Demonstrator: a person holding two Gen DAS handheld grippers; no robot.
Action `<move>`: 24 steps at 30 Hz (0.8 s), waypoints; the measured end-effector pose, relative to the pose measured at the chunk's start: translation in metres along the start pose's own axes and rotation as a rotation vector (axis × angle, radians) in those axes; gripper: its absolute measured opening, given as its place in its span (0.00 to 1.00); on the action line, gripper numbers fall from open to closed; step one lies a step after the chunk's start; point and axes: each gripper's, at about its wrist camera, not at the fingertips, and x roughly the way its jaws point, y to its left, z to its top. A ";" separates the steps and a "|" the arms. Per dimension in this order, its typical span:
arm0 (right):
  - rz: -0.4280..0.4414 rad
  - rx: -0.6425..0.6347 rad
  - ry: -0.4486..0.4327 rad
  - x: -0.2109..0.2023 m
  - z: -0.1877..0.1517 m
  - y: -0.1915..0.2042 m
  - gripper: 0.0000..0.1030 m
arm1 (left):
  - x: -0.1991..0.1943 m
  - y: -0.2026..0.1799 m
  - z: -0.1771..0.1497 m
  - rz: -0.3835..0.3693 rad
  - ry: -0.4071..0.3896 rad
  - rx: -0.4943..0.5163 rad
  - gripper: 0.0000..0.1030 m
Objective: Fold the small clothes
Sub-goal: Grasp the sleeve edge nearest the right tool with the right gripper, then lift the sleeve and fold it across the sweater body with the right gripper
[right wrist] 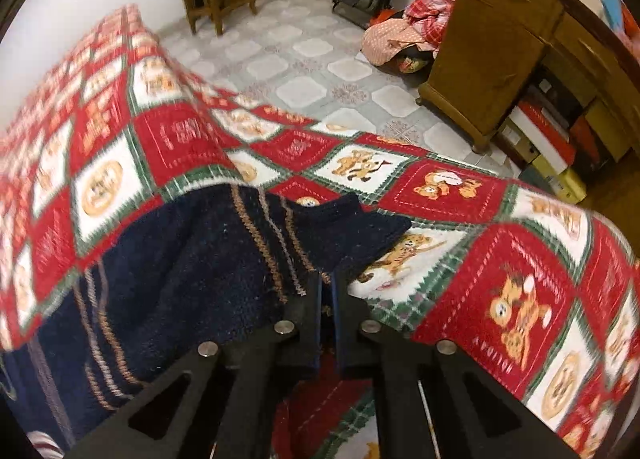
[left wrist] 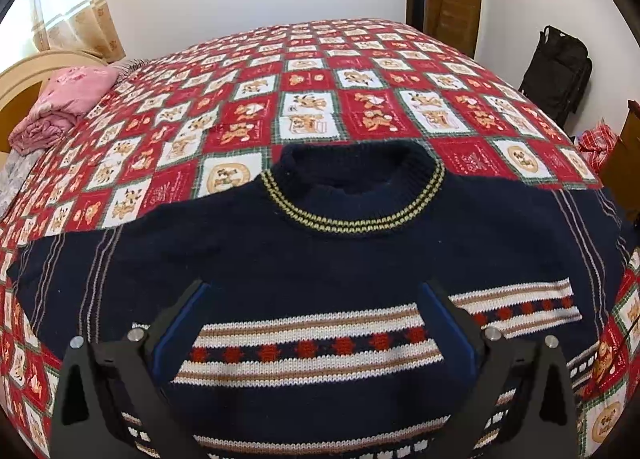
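On the quilted bed (left wrist: pixel 320 71), a sweater (left wrist: pixel 320 251) is spread flat, its sleeve (right wrist: pixel 304 235) clamped by the right tongs (right wrist: pixel 329 283), the left tongs (left wrist: pixel 316 291) held apart above it.

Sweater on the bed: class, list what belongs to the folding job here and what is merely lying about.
Job:
sweater
left gripper, open above it
right gripper, shut on the sleeve
bedspread, the work surface

Lying about:
pink bedding
black bag
clothes pile
cabinet
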 end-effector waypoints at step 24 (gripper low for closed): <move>0.679 0.114 -0.254 -0.130 -0.119 0.104 0.01 | -0.031 0.044 -0.016 0.007 -0.080 -0.044 1.00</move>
